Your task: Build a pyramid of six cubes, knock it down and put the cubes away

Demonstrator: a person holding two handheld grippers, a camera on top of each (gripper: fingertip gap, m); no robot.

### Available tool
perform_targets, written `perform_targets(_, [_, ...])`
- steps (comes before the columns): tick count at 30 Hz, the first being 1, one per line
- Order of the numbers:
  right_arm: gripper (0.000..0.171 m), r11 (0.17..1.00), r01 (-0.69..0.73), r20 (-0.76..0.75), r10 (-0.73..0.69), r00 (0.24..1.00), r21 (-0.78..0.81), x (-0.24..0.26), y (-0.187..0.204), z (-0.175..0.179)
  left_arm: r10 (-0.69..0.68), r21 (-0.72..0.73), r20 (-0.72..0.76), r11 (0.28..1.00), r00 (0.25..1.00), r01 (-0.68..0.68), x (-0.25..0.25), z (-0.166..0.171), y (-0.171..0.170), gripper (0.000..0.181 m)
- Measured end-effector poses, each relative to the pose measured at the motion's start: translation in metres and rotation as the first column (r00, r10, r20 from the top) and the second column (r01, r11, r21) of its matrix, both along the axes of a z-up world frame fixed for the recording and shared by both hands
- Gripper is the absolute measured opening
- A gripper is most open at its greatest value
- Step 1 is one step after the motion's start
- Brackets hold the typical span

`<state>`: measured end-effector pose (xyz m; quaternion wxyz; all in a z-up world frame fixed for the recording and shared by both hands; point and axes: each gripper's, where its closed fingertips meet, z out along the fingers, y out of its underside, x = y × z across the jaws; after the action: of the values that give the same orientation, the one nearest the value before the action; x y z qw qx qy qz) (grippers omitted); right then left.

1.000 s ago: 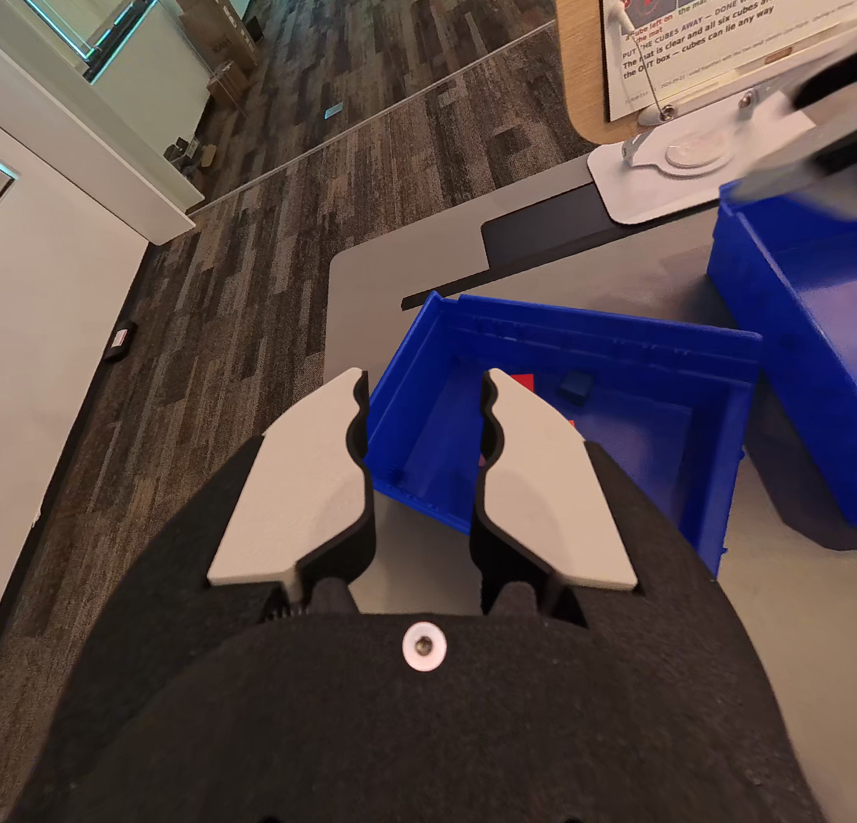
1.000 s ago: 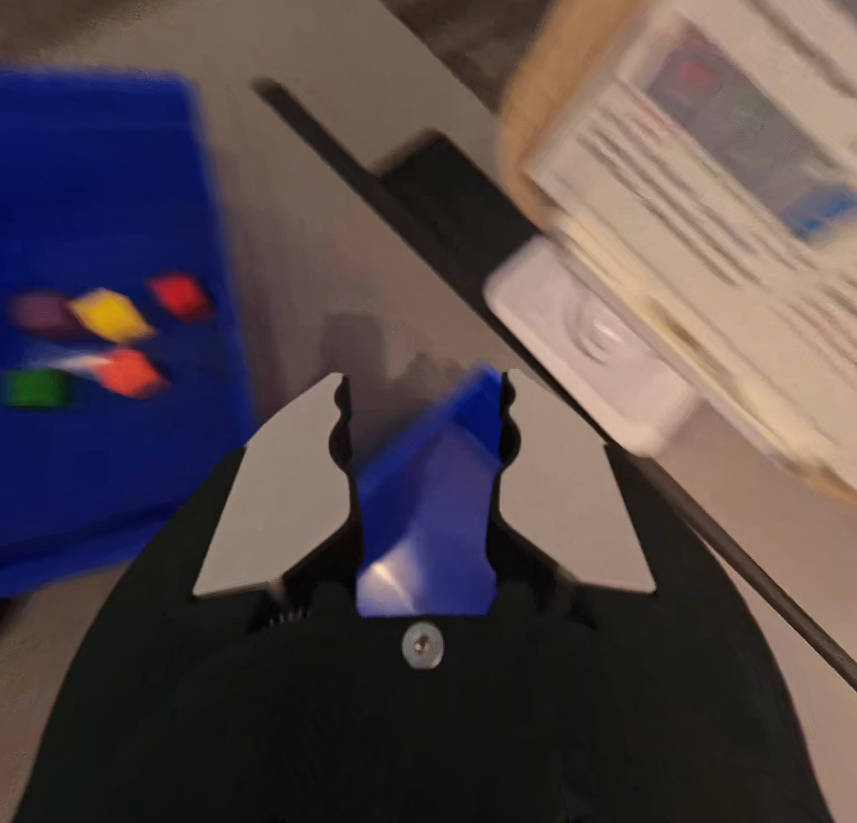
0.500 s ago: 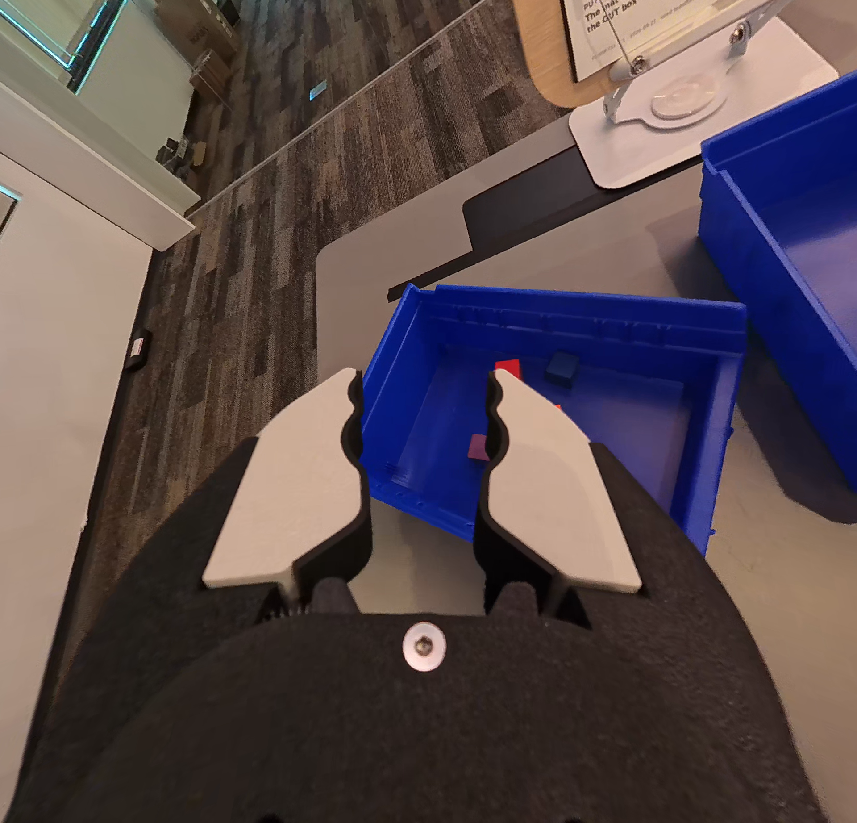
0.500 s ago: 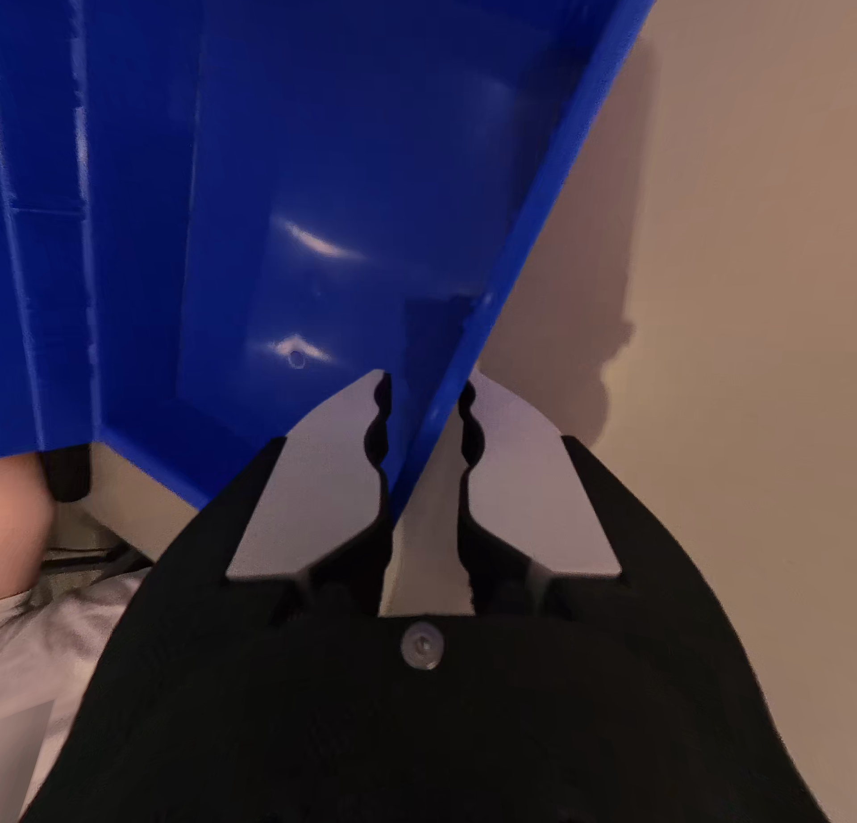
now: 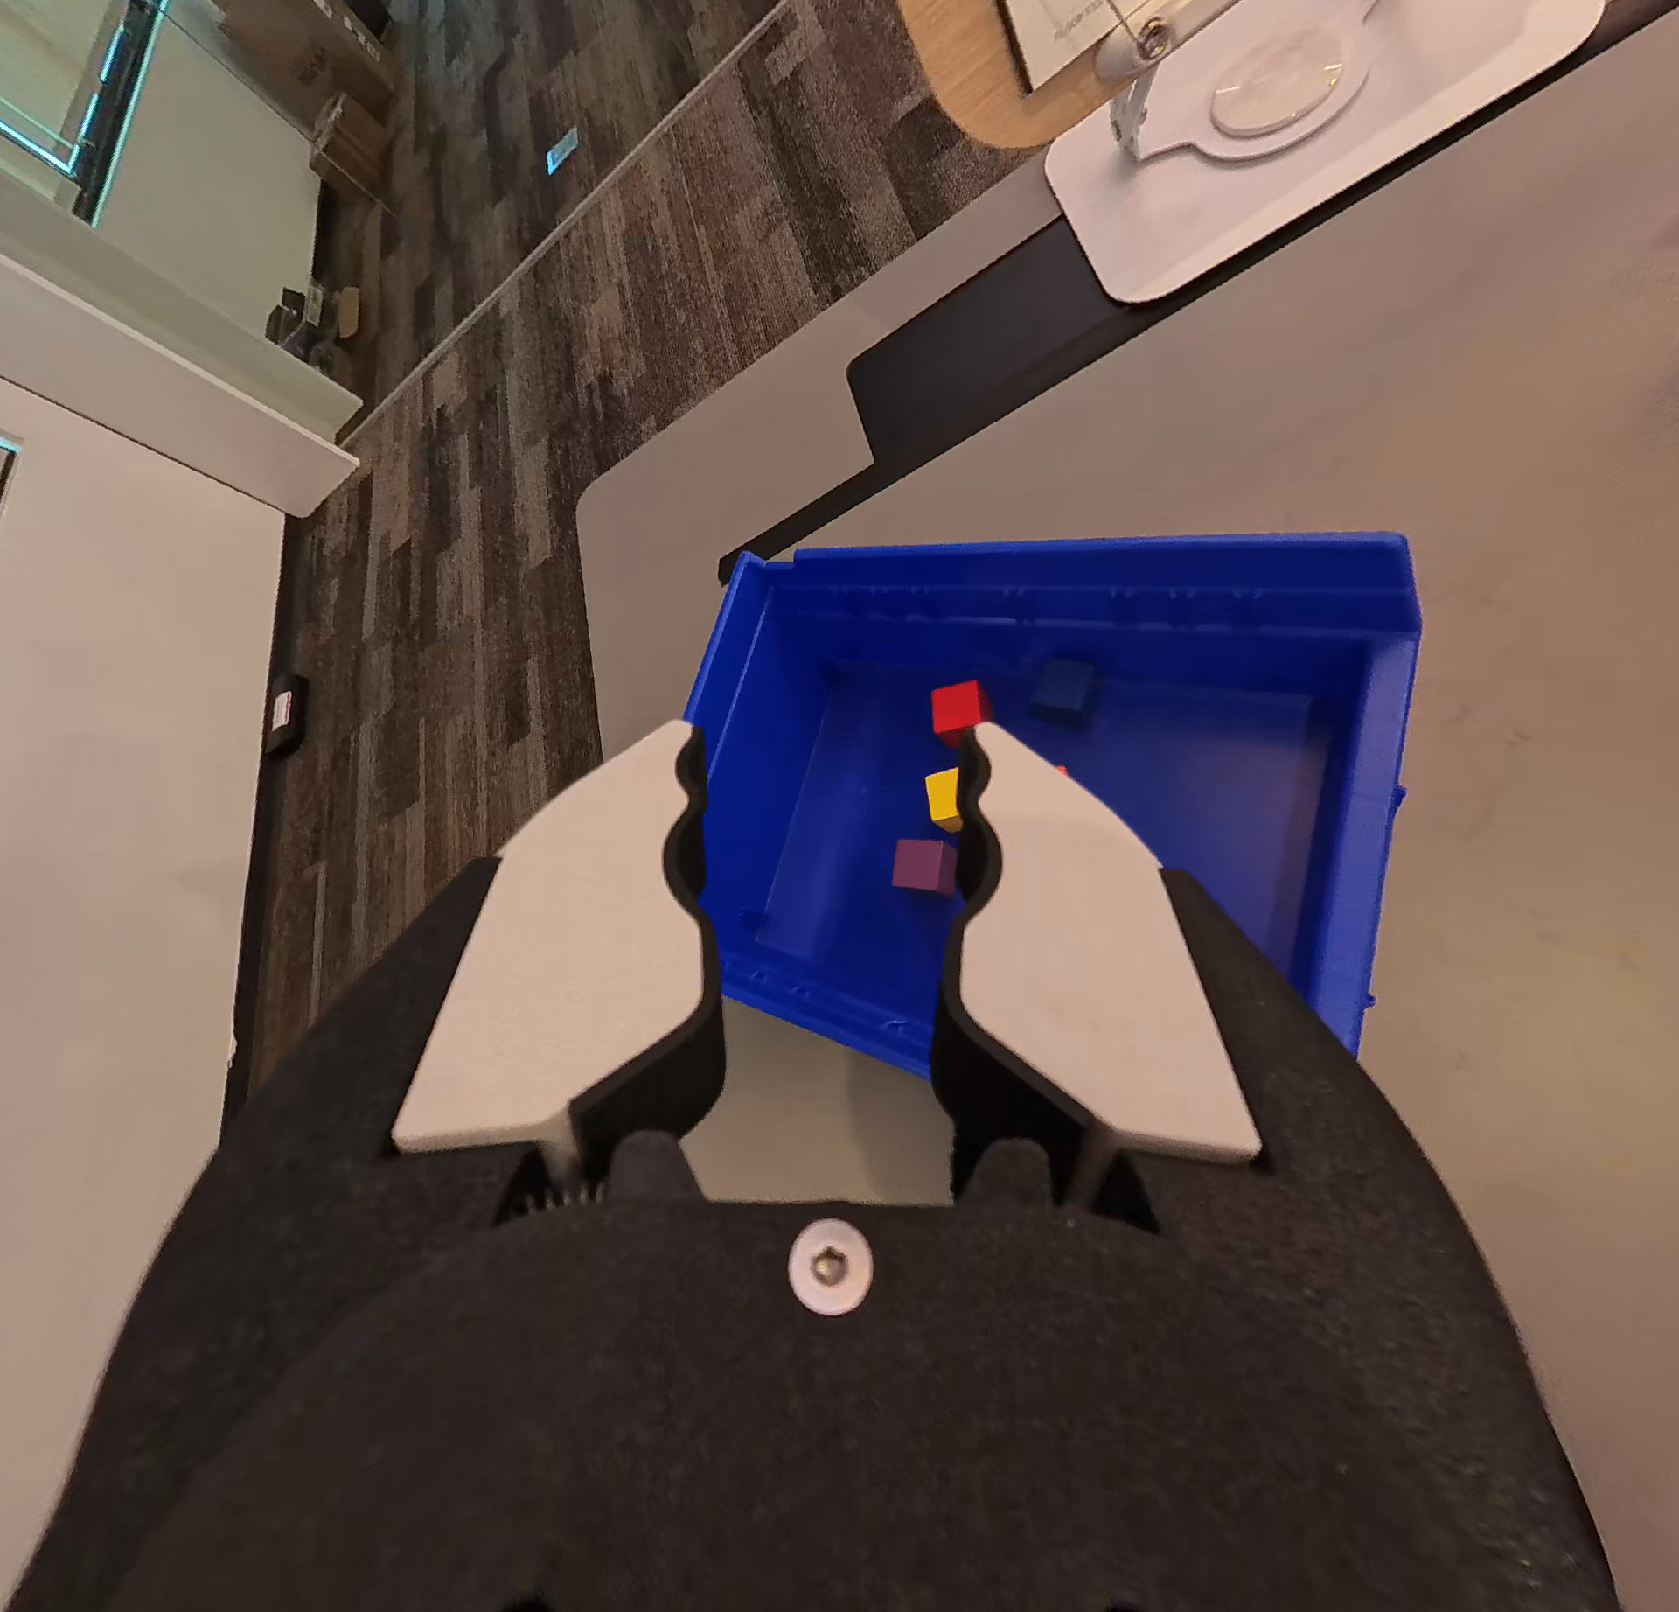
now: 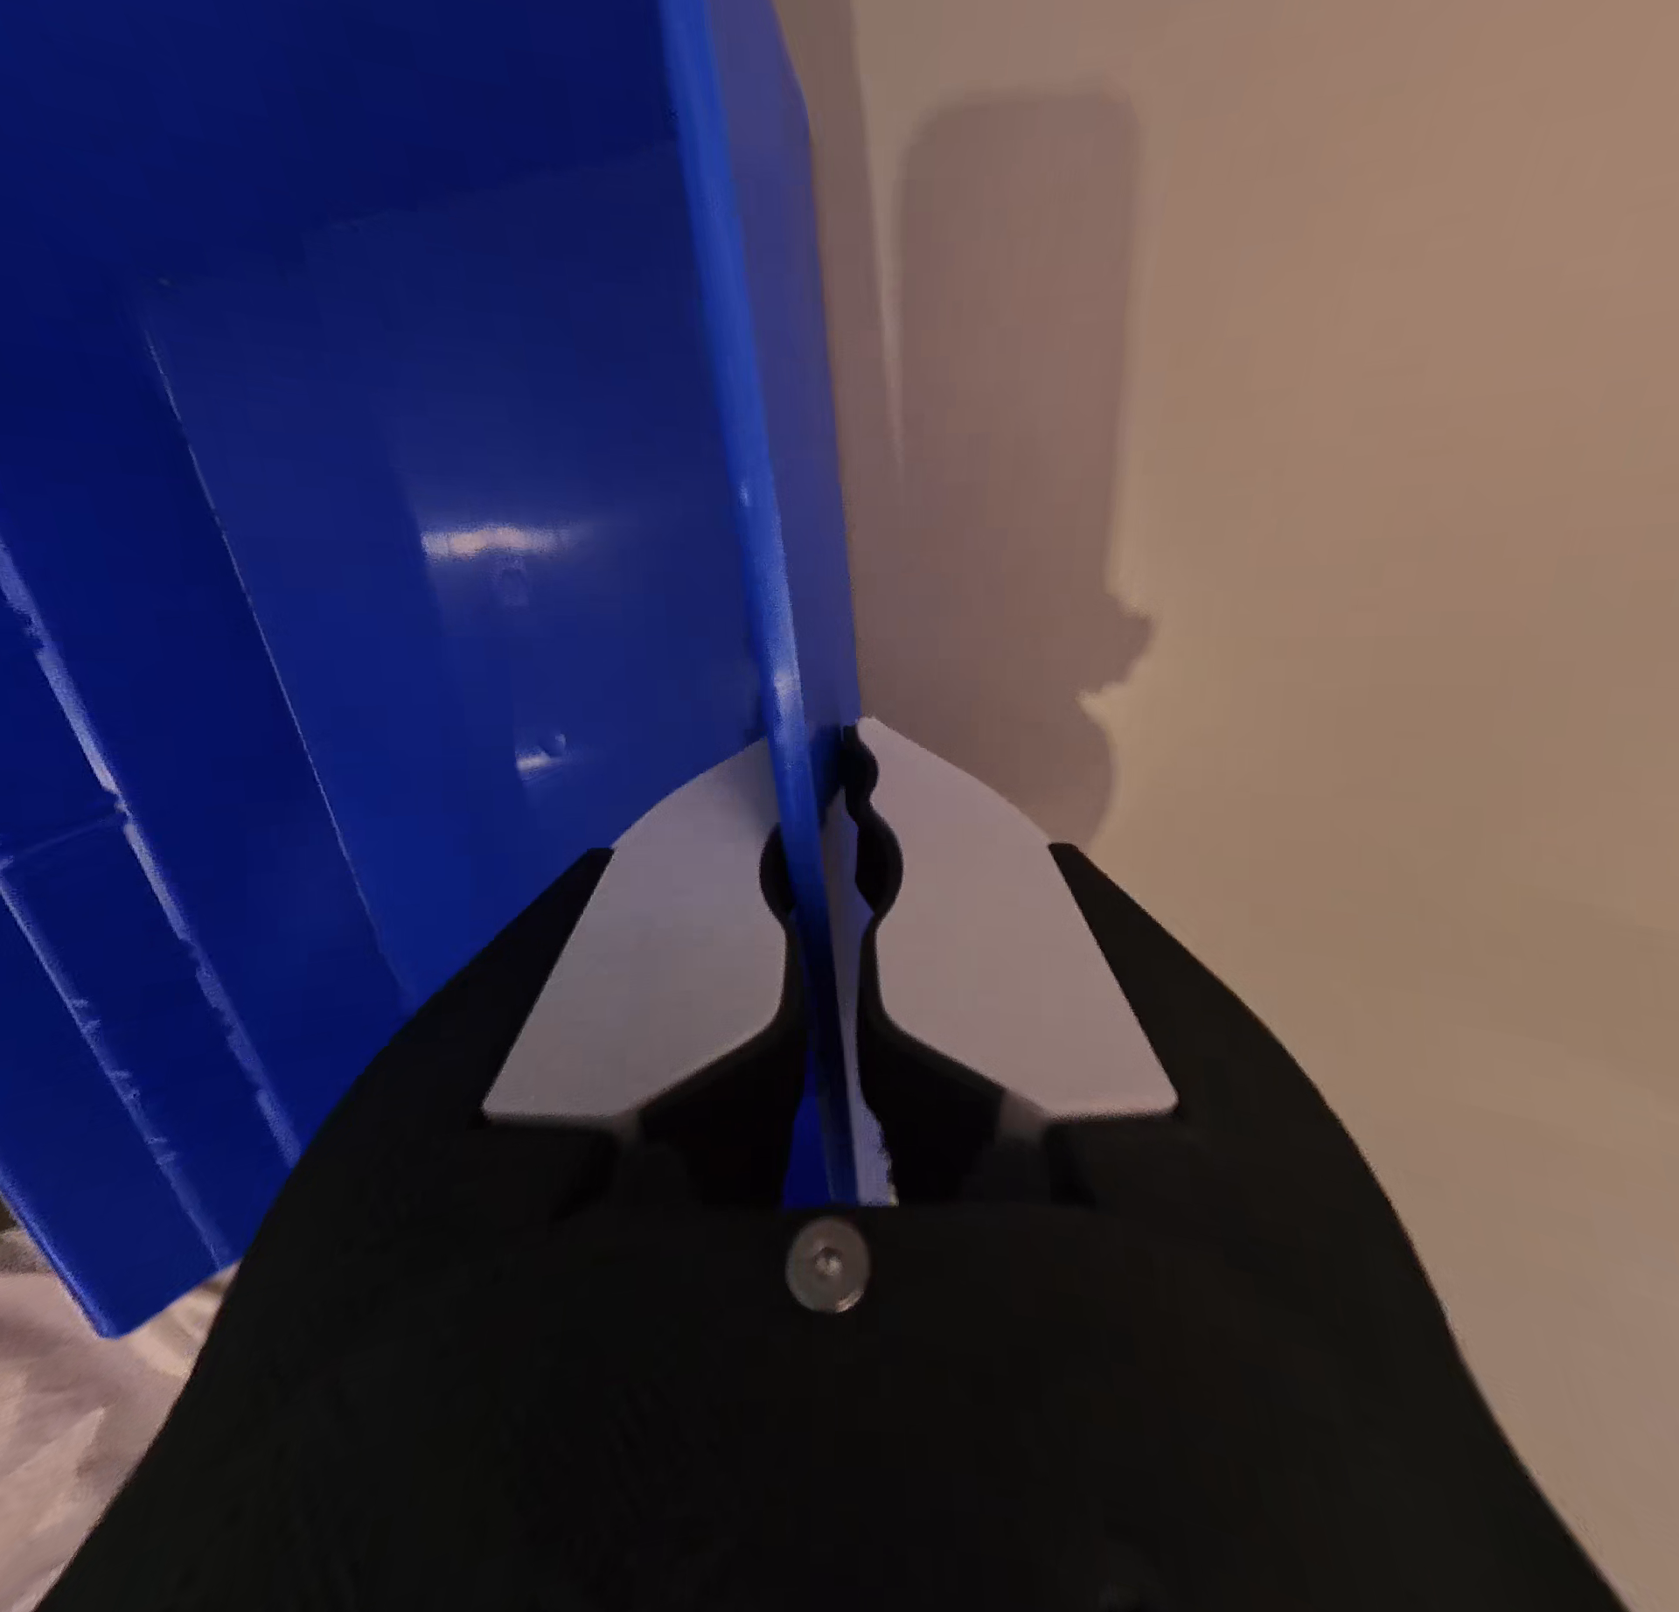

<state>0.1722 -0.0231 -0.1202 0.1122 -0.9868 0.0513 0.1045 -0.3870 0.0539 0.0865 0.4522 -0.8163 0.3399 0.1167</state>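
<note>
I am holding my left gripper point(image 5: 829, 755), jaws spread and empty, above a blue bin point(image 5: 1372, 805) on the grey table point(image 5: 1499, 441). Red point(image 5: 958, 708), yellow point(image 5: 942, 796), purple point(image 5: 922, 864) and dark blue point(image 5: 1061, 689) cubes are lying loose inside. My right gripper point(image 6: 822, 755) is clenching the thin side wall of a second, seemingly empty blue bin point(image 6: 382, 496). The cubes look small, light, rigid; I judge gripping flat opposite faces safest.
</note>
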Motion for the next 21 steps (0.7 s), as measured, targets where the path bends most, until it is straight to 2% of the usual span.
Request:
perform_targets(5, [0.007, 0.991, 0.136, 0.027, -0.136, 0.990, 0.016, 0.073, -0.035, -0.001, 0.020, 0.002, 0.011, 1.000, 1.000, -0.020, -0.005, 0.002, 0.001, 0.054])
perform_targets(9, [0.007, 0.978, 0.207, 0.025, -0.208, 0.978, 0.024, 0.111, -0.056, -0.001, 0.047, -0.017, 0.007, 0.999, 0.999, -0.046, -0.011, -0.002, 0.005, 0.054])
perform_targets(18, [0.007, 0.969, 0.238, 0.014, -0.240, 0.971, 0.063, 0.142, -0.070, -0.001, 0.117, -0.078, 0.004, 0.990, 0.993, -0.116, -0.031, -0.015, 0.012, 0.055])
perform_targets(21, [0.009, 0.967, 0.231, 0.034, -0.236, 0.971, 0.110, 0.145, -0.068, 0.000, 0.192, -0.135, 0.015, 0.973, 0.981, -0.188, -0.048, -0.025, 0.015, 0.061])
